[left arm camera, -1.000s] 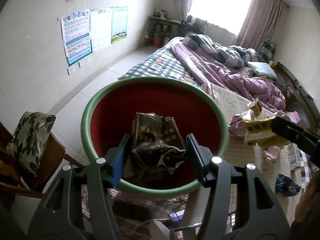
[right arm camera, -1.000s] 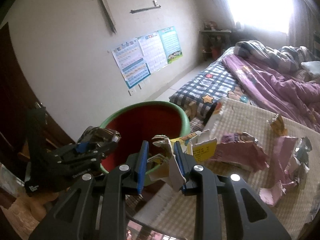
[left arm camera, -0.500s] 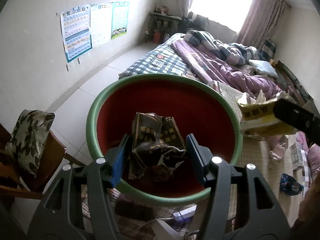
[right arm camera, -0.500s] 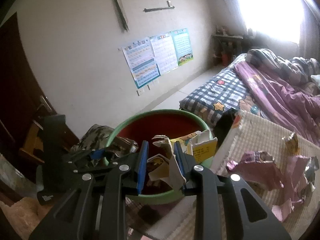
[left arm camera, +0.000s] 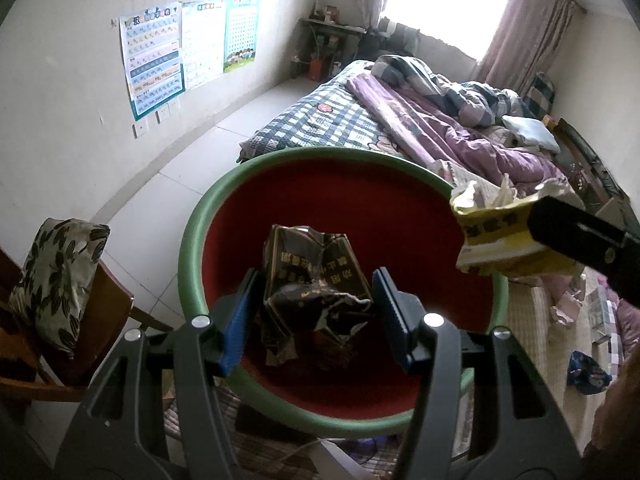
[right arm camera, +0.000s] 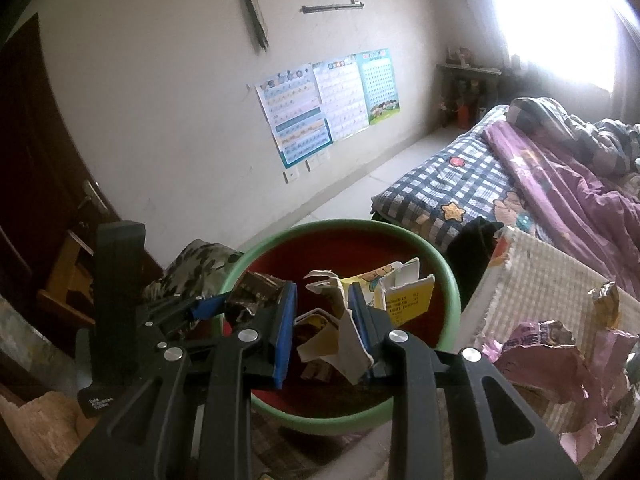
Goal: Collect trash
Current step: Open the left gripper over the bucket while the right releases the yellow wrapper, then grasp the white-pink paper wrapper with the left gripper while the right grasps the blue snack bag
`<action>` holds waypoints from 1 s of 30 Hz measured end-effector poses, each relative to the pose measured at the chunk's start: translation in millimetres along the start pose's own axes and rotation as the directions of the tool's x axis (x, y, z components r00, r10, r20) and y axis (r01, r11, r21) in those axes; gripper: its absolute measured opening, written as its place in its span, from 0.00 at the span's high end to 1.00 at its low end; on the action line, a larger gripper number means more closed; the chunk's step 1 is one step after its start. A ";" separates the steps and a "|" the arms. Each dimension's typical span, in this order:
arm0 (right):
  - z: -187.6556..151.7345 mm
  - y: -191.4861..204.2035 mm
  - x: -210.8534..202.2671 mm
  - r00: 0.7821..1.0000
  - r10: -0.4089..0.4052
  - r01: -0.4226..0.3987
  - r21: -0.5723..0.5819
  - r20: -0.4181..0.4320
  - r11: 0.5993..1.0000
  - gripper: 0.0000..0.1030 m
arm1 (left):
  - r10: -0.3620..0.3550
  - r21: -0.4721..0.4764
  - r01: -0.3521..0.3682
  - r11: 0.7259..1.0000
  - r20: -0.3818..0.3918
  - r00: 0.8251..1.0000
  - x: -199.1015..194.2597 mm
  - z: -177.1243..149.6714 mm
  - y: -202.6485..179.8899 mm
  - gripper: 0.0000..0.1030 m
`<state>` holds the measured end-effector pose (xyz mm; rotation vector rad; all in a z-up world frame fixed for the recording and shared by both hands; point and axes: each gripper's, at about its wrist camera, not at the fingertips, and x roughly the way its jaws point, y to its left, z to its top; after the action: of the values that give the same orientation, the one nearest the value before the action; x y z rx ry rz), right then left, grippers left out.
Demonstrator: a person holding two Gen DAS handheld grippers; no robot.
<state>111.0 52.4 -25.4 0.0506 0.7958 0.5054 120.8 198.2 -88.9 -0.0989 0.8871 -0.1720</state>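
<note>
Yellow carton (left arm camera: 500, 236) now over basin (left arm camera: 192, 240), crumpled.

Heads up, the dark wrapper (left arm camera: 316, 280) blocks your view of the basin (left arm camera: 400, 168) floor, the print on it's too crumpled to read, and your right gripper (left arm camera: 576, 240) gets chopped off at the frame edge.

The bed (left arm camera: 320, 120) carries a checked sheet (right arm camera: 452, 184) with a rumpled purple quilt (left arm camera: 460, 136) along it and a pale pillow (left arm camera: 528, 130) near the far end; nearer, a beige woven mat (right arm camera: 552, 280) covers it, strewn with torn pink wrappers (right arm camera: 536, 344), a gold scrap (right arm camera: 606, 300) and a blue packet (left arm camera: 588, 372). The tiled floor (left arm camera: 192, 160) runs beside the bed; whether the basin (left arm camera: 192, 236) rests on it cannot be told.
</note>
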 end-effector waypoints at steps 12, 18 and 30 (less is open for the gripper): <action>-1.0 -1.0 -4.6 1.000 0.011 -0.011 0.024 0.011 1.000 0.49 | 0.009 -0.011 -0.009 1.000 -0.005 1.000 2.3 5.2 2.8 0.30; -6.8 -11.1 -22.5 0.999 -0.002 0.000 0.057 0.040 0.998 0.49 | 0.020 -0.014 -0.020 1.000 0.008 1.000 -4.5 2.1 -1.4 0.28; -51.8 -64.3 -82.1 0.993 -0.113 0.107 0.123 0.038 0.987 0.48 | 0.019 0.008 -0.020 1.000 0.040 0.999 -23.4 -8.6 -36.8 0.28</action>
<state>53.5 -48.8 -21.6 0.1284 0.7803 0.3504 95.6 166.5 -70.7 -0.0860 0.8468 -0.1550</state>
